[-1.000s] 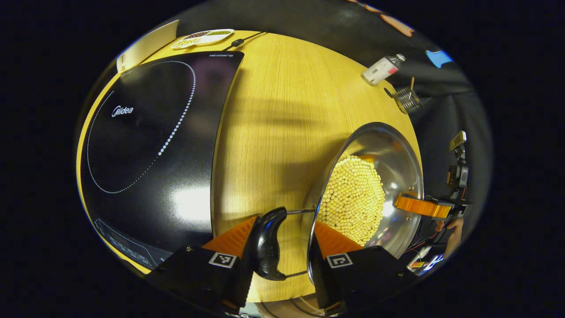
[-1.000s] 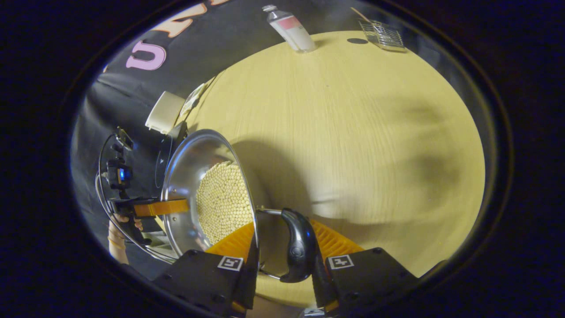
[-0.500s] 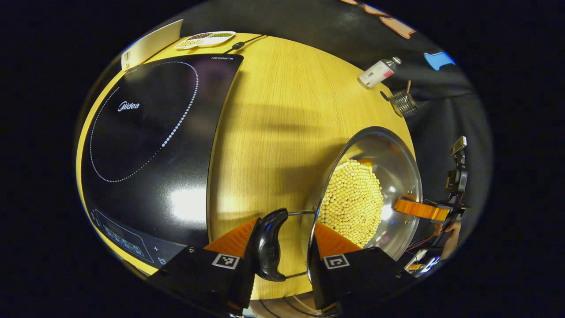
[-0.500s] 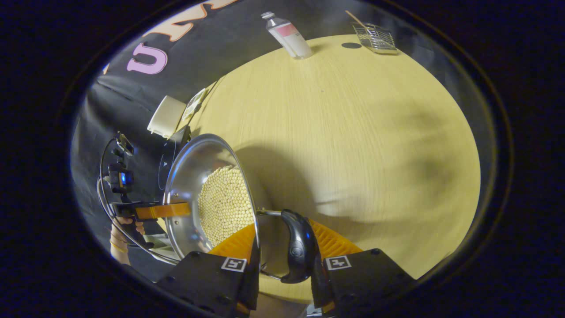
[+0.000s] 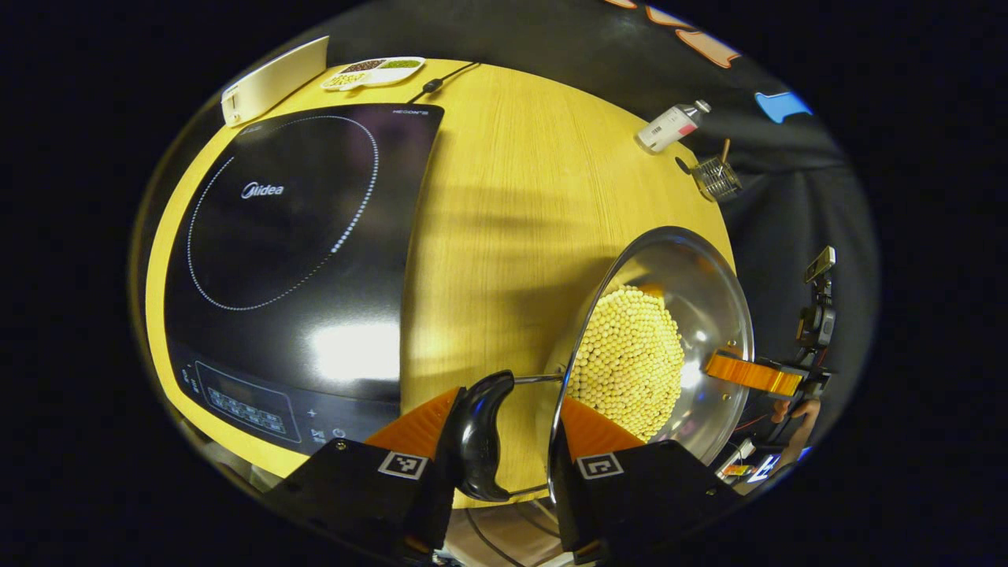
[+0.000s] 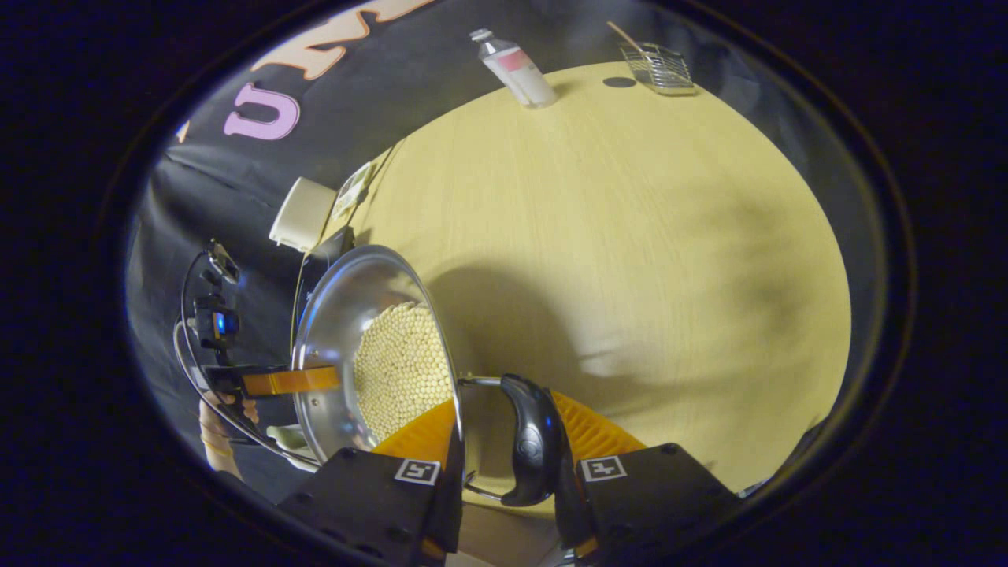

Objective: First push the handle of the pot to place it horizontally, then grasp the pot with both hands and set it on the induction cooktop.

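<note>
a light wooden table [image 5: 504,197] stands before the booth's black cloth wall [image 5: 551,39], under bright overhead light.

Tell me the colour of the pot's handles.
Glossy black handles, held on thin metal wire to the silver pot; clearest in the left gripper view.

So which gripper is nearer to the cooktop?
Left. The left gripper holds the pot by the handle on the side facing the cooktop, just beside its front edge. The right gripper holds the opposite handle, with the pot between it and the cooktop.
</note>
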